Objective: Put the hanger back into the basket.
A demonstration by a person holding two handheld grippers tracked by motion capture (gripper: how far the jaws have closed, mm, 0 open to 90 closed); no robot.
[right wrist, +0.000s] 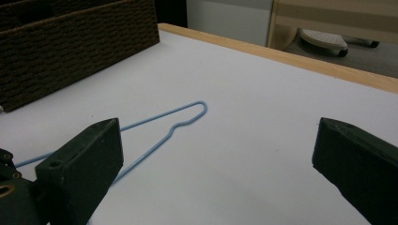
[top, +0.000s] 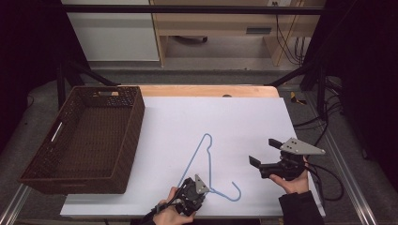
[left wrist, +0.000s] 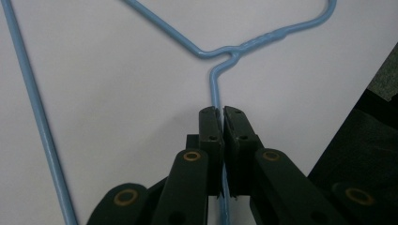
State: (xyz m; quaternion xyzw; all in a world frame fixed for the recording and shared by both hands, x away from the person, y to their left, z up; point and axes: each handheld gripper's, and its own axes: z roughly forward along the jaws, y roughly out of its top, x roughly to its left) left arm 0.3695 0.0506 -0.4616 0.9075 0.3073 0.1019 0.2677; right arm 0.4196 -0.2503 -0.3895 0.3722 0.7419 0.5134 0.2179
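The left gripper [left wrist: 220, 115] has its black jaws pinched tight on the thin blue wire coat hanger [top: 202, 161], which lies flat on the white table [top: 244, 122] near the front edge. The right gripper [top: 263, 152] hovers just beside it, jaws spread wide, gripping nothing.

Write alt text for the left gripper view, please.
The left tool is shut on the thin wire of a blue hanger lying on a white table. Beyond the black jaws, the wire forks near its twisted neck.
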